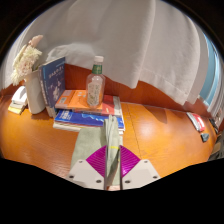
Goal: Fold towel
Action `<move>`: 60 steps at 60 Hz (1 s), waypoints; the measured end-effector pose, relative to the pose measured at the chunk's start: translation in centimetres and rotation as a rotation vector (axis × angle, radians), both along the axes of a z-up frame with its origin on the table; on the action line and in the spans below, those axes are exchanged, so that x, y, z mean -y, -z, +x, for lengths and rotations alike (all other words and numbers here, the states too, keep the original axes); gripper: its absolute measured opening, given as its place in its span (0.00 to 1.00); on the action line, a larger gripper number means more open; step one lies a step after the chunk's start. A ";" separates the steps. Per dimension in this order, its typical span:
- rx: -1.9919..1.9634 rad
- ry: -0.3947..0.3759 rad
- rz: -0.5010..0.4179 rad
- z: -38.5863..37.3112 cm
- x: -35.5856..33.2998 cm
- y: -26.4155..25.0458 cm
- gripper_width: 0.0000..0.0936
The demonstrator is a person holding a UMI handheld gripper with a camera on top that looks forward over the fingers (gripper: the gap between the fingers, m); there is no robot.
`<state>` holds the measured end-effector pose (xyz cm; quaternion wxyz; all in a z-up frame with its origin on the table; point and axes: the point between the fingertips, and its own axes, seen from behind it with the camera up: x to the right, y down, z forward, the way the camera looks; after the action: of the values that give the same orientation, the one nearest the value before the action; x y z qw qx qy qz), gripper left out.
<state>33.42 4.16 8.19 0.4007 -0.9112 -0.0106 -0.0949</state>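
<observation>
A grey-green towel lies on the wooden table, just ahead of and under the fingers. My gripper is shut on a raised fold of the towel. The fold stands up as a narrow strip between the two magenta pads and reaches forward to the books. The part of the towel beneath the fingers is hidden.
Beyond the towel lie a blue book and an orange book, with a clear plastic bottle standing on them. An upright blue book and a white object stand to the left. A white curtain hangs behind. A small red-and-white item lies to the right.
</observation>
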 end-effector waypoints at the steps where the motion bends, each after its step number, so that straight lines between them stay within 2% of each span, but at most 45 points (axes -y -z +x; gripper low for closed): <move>1: 0.007 0.008 -0.010 0.7 0.2 0.6 0.26; 4: 0.032 0.040 -0.035 2.7 0.9 2.2 0.42; 10: -0.004 0.050 -0.048 3.3 1.8 4.0 0.56; 17: -0.022 0.043 -0.009 2.2 2.4 1.7 0.75; 31: -0.039 -0.042 0.203 -6.3 4.3 -12.5 0.78; 37: -0.067 -0.076 0.266 -10.6 6.3 -16.4 0.78; 48: -0.143 -0.121 0.300 -18.2 10.9 -18.1 0.78; 60: -0.140 -0.125 0.262 -22.9 16.4 -16.3 0.78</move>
<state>10.48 -12.27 24.49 0.5211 -0.8531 -0.0269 -0.0063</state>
